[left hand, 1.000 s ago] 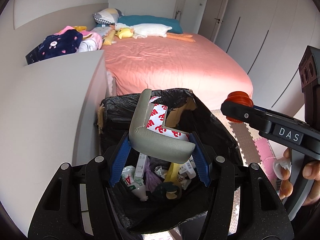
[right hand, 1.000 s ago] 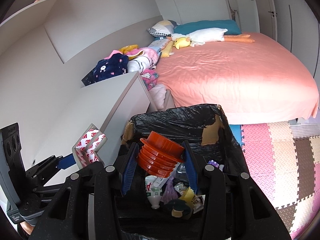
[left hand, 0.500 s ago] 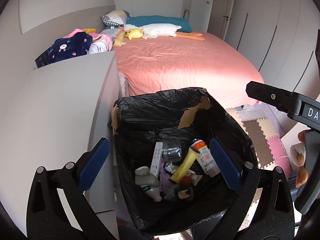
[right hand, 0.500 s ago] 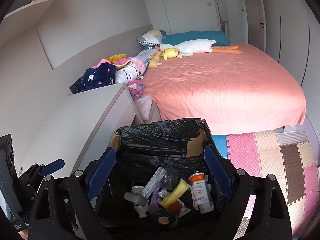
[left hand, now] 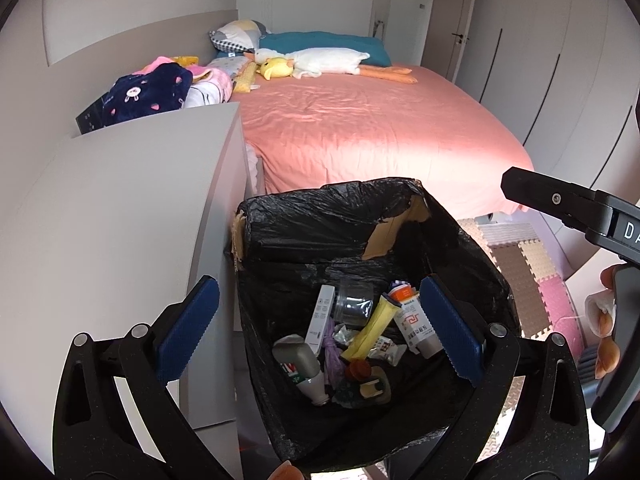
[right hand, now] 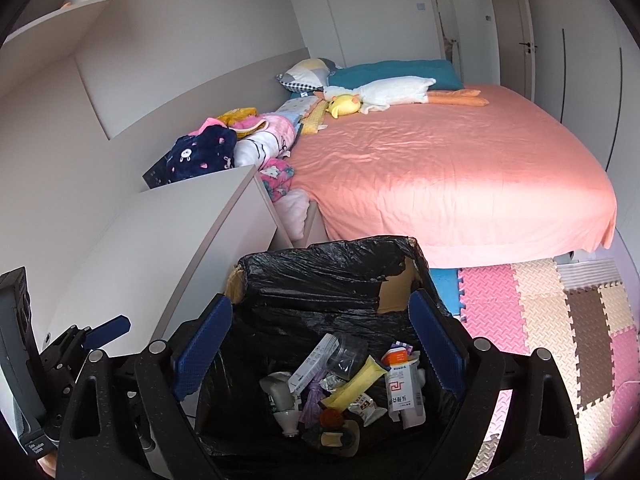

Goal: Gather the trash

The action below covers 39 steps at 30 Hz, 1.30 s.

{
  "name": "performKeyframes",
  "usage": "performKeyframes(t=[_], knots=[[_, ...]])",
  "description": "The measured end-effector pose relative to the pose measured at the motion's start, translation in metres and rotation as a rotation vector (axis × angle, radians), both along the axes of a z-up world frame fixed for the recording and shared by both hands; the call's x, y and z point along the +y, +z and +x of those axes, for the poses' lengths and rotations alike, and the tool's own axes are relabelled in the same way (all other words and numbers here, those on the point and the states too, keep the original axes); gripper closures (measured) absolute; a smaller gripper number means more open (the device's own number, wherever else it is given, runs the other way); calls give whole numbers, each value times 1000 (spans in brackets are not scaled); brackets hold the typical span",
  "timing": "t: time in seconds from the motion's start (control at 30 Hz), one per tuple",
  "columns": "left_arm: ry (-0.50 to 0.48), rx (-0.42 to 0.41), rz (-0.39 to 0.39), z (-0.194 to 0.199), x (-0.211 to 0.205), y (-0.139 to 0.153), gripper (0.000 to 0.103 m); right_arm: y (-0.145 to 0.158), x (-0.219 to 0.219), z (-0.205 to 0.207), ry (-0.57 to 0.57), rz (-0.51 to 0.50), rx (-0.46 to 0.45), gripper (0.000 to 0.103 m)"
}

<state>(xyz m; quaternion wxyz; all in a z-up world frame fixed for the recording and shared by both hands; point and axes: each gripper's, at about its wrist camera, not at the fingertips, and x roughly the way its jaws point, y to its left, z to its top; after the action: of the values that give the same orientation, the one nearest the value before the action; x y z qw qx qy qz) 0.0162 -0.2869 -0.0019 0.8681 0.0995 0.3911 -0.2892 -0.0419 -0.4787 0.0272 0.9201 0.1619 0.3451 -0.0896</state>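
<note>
Left gripper (left hand: 318,326) and right gripper (right hand: 320,346): jaws spread wide, nothing held. Both hang over the black-lined trash bin (left hand: 320,216), lower centre of each frame. Inside lie a yellow wrapper (left hand: 370,330), clear jar (left hand: 354,306) and white tube (left hand: 414,330).

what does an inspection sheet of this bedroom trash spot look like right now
surface: foam floor mat, grey cabinet top bare
job's things: black-lined trash bin holding yellow tube, white bottle, clear jar
clutter: clothes pile
grippers: left gripper and right gripper open over the bin, nothing between the fingers
cables: nothing seen
surroundings: pink bed, plush toys
</note>
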Motion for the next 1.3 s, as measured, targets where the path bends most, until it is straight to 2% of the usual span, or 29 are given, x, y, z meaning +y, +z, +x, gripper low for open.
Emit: performKeyframes(t=[1.3], knots=[[-5, 2, -3, -4, 0, -3, 6, -6, 5, 1, 8, 3, 13, 13]])
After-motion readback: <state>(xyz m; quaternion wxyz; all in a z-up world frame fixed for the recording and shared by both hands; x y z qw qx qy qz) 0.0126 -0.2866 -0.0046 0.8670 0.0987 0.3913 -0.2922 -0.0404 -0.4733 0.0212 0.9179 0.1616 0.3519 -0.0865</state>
